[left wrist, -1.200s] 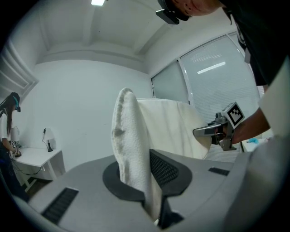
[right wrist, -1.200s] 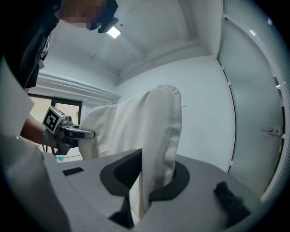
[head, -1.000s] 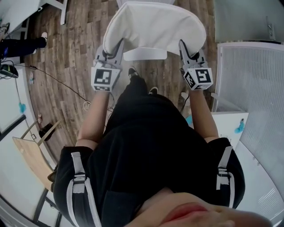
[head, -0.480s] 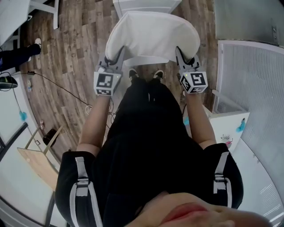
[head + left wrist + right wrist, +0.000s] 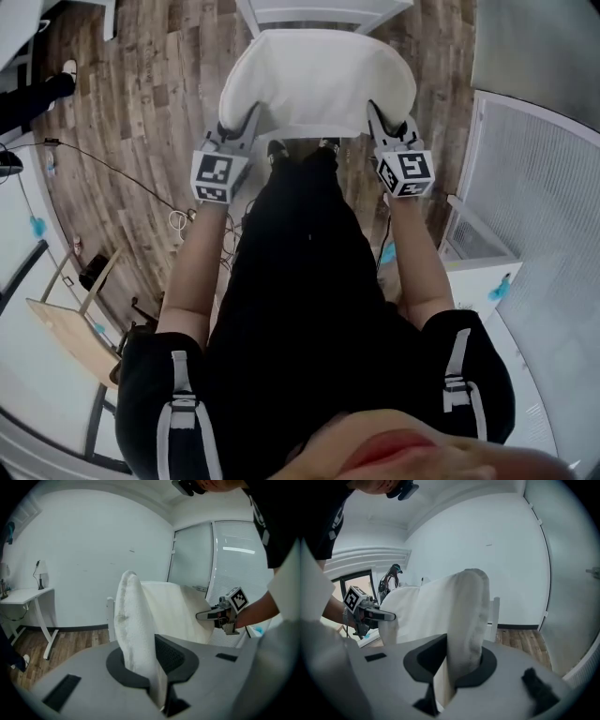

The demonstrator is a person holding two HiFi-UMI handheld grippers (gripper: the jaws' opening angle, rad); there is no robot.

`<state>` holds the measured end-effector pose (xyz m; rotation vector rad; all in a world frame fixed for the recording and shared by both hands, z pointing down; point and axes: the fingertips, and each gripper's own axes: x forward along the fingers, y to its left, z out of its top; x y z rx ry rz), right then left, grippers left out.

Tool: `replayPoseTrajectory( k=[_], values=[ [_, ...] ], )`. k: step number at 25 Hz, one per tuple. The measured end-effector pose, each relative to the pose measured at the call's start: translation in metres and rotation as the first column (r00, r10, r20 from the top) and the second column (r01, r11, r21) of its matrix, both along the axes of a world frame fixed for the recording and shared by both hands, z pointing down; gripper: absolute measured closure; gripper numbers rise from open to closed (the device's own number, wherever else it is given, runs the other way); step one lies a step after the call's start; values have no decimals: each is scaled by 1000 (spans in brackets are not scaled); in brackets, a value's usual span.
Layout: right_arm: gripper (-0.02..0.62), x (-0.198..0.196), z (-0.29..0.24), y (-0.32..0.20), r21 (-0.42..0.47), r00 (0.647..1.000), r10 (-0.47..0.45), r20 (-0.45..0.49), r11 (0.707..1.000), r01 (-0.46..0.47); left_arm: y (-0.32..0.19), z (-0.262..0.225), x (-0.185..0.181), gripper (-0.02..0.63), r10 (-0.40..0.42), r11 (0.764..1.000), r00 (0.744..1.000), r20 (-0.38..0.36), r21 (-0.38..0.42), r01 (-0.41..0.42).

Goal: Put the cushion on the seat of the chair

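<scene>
The left hand-held gripper (image 5: 246,127) and right hand-held gripper (image 5: 377,117) are each pinching a near corner of the white cushion (image 5: 319,80), jaws almost closed on fabric. The cushion is spanning crosswise between them, reaching forward over the chair (image 5: 319,11).

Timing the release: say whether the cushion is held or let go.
Held. The left gripper and right gripper are each shut on an edge of the cushion, spread between them.
</scene>
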<state>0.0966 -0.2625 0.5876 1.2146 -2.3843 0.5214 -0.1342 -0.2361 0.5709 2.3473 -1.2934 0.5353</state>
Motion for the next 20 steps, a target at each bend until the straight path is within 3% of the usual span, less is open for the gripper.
replayPoseTrajectory(
  k=[9, 20],
  values=[
    [535, 3, 131, -15, -173, 999, -26, 26, 984, 30, -18, 133, 5, 552, -23, 988, 1000, 10, -155, 24],
    [534, 3, 259, -28, -350, 998, -22, 52, 936, 38, -32, 257, 5, 552, -71, 950, 997, 39, -301, 79]
  ],
)
